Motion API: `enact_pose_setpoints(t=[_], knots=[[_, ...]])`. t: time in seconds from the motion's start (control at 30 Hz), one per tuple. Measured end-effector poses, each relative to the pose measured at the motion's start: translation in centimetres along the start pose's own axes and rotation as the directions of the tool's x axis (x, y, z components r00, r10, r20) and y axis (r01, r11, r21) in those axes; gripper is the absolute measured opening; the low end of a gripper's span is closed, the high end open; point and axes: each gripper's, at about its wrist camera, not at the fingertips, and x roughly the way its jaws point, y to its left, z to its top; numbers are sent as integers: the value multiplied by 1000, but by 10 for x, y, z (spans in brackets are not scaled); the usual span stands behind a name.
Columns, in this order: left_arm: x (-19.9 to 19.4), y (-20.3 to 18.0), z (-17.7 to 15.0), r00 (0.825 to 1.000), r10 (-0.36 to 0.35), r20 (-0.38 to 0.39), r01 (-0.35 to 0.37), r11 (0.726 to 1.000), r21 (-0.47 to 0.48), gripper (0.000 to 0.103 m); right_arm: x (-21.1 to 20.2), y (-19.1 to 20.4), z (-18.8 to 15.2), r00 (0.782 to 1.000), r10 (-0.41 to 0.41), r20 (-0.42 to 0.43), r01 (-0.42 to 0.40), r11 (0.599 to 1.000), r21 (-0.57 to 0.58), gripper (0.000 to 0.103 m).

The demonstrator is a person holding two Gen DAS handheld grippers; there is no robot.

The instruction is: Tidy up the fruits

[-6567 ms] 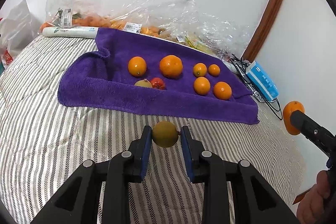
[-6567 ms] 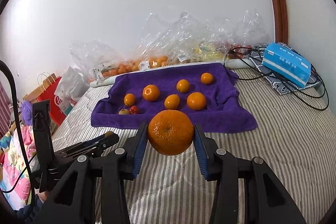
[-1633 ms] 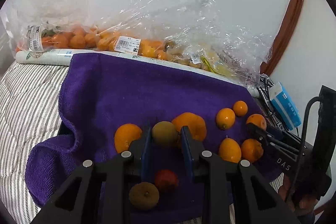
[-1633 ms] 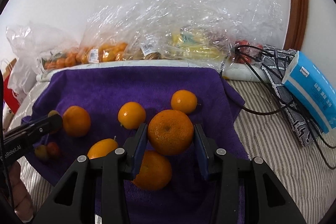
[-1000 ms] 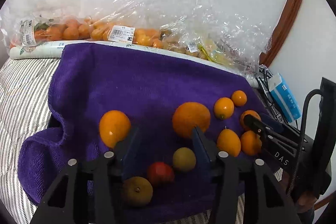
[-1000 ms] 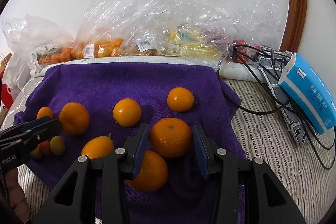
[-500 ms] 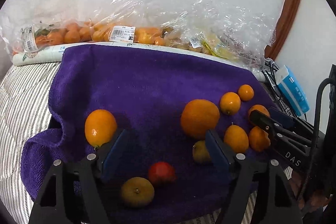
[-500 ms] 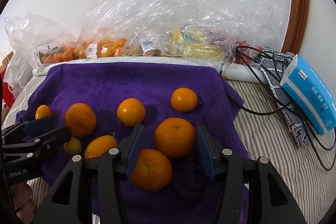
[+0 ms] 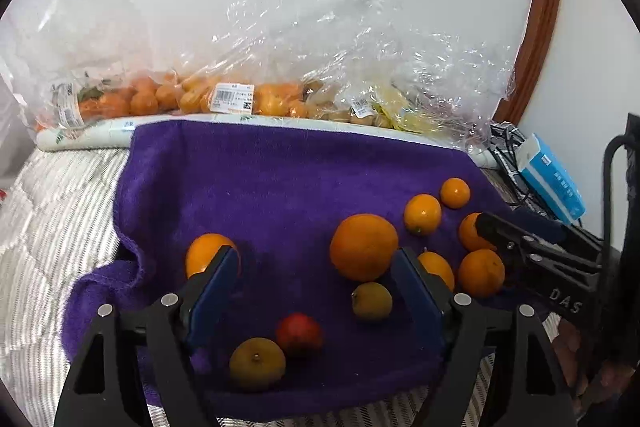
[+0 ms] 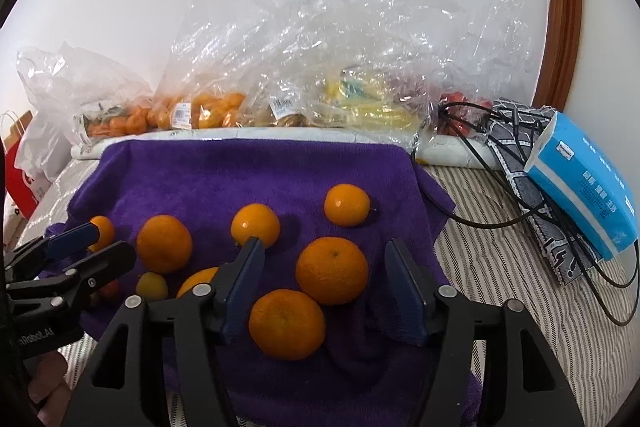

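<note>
A purple towel point(image 9: 280, 187) lies on the striped bed and holds several oranges and small fruits. My left gripper point(image 9: 314, 267) is open and empty above the towel's front. A small yellow-green fruit point(image 9: 372, 301) rests just inside its right finger, below a big orange point(image 9: 363, 247). A red fruit point(image 9: 299, 334) and a brownish fruit point(image 9: 257, 363) lie nearer. My right gripper point(image 10: 322, 263) is open; an orange point(image 10: 332, 270) sits on the towel point(image 10: 256, 179) between its fingers, untouched, with another orange point(image 10: 287, 323) in front.
Clear plastic bags of fruit point(image 9: 240, 99) line the wall behind the towel. A blue tissue pack point(image 10: 584, 179) and black cables point(image 10: 500, 211) lie to the right. A red paper bag point(image 10: 16, 163) stands at the far left. Striped bedding point(image 9: 48, 227) surrounds the towel.
Both grippers opened wider and drew back slightly. The yellow-green fruit and the orange they released stay on the towel.
</note>
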Motion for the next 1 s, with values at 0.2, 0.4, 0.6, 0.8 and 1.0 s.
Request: enact_pose_setpoints(t=[0.2,0.4,0.6,0.8,1.0], knots=[[-18,-3,8,999,-31,11,31,1000,4,87,-14,-2,10,1000,18,-3,-18,998,59,72],[-47,-3,11,1000,14,7,-14,1000,-8,87,-49,-4,12,1000,-2,-2,2,996,84,75],[-94,4,9,1000,5,20,-4,997,-74,87,-98,-1,8,1000,6,-14,-4,993,116,71],[-149,-8,-3,998,27,62,-24,998,-52,90,-160,0,-3,1000,-11,6,10,988,151,72],[-197,-20,-19,994,50,97,-46,998,-48,93,-207,3,-20,999,-28,34,23,990,142,80]])
